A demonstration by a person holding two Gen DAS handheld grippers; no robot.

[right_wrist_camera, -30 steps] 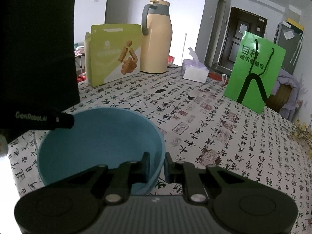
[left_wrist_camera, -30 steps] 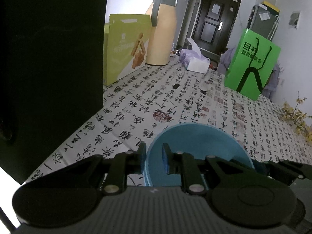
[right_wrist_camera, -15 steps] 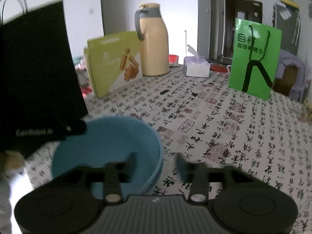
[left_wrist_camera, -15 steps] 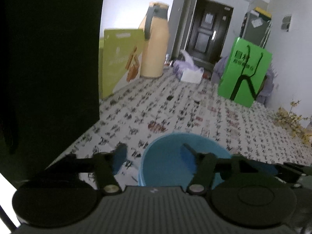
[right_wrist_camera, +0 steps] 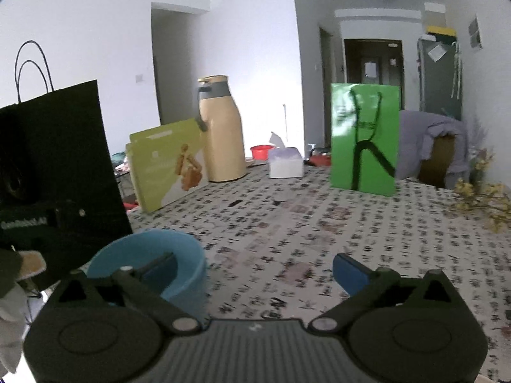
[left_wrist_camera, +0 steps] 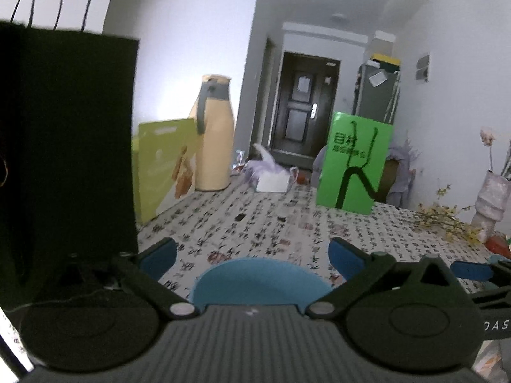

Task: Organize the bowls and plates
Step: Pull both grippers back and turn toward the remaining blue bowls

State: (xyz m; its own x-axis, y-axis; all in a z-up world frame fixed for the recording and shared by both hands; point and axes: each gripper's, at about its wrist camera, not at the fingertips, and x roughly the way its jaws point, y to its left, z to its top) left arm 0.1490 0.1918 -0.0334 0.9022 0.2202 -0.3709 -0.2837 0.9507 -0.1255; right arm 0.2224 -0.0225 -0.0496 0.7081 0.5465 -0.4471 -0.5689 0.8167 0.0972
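Observation:
A blue bowl (left_wrist_camera: pixel 255 282) stands on the calligraphy-print tablecloth (left_wrist_camera: pixel 281 233), close in front of both grippers. In the left wrist view my left gripper (left_wrist_camera: pixel 252 257) is open wide and empty, raised above the bowl's near side. In the right wrist view the bowl (right_wrist_camera: pixel 179 255) sits at the lower left. My right gripper (right_wrist_camera: pixel 254 271) is open wide and empty, with its left finger (right_wrist_camera: pixel 159 268) in line with the bowl's inside and its right finger over the cloth. Whether that finger touches the bowl I cannot tell.
A black paper bag (left_wrist_camera: pixel 64 159) stands close on the left. At the back stand a yellow-green box (left_wrist_camera: pixel 163 166), a beige thermos jug (left_wrist_camera: pixel 214 137), a tissue box (left_wrist_camera: pixel 271 178) and a green bag (left_wrist_camera: pixel 351 166). Dried yellow flowers (left_wrist_camera: pixel 447 223) and a vase (left_wrist_camera: pixel 491 201) are at the right.
Both grippers were shut on the blue bowl's rim, then opened wide and let it go. Both have lifted and pulled back, so the bowl now sits lower in each view.

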